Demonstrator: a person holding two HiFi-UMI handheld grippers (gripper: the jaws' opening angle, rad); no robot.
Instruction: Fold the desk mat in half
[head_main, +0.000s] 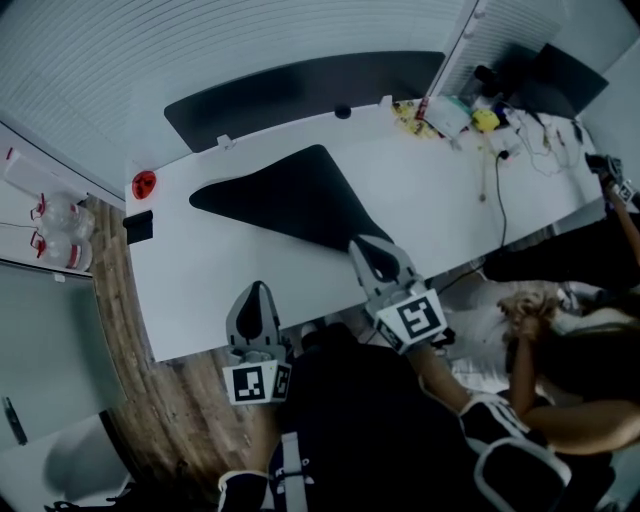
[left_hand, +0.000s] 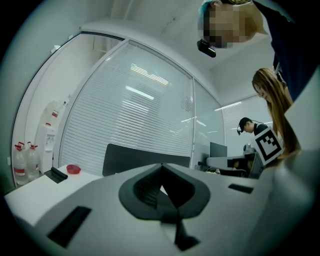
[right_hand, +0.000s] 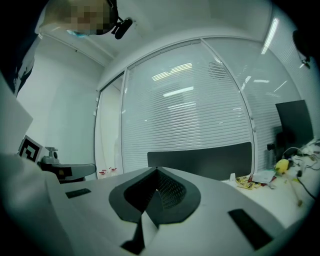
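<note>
The black desk mat (head_main: 290, 205) lies on the white desk (head_main: 200, 290) and shows as a long dark wedge running from the left toward the near edge. My right gripper (head_main: 360, 244) is at the mat's near right corner, its tip over the mat's edge. Its jaws meet at the tip (right_hand: 156, 170) with no mat visible between them. My left gripper (head_main: 255, 288) is over the desk's near edge, left of the mat and apart from it. Its jaws (left_hand: 161, 166) are also together with nothing in them.
A black divider panel (head_main: 300, 95) stands along the desk's far edge. A red object (head_main: 145, 184) and a small black device (head_main: 138, 227) sit at the left end. Clutter and cables (head_main: 470, 120) fill the back right. Water bottles (head_main: 60, 235) stand on the floor. A seated person (head_main: 560, 340) is at the right.
</note>
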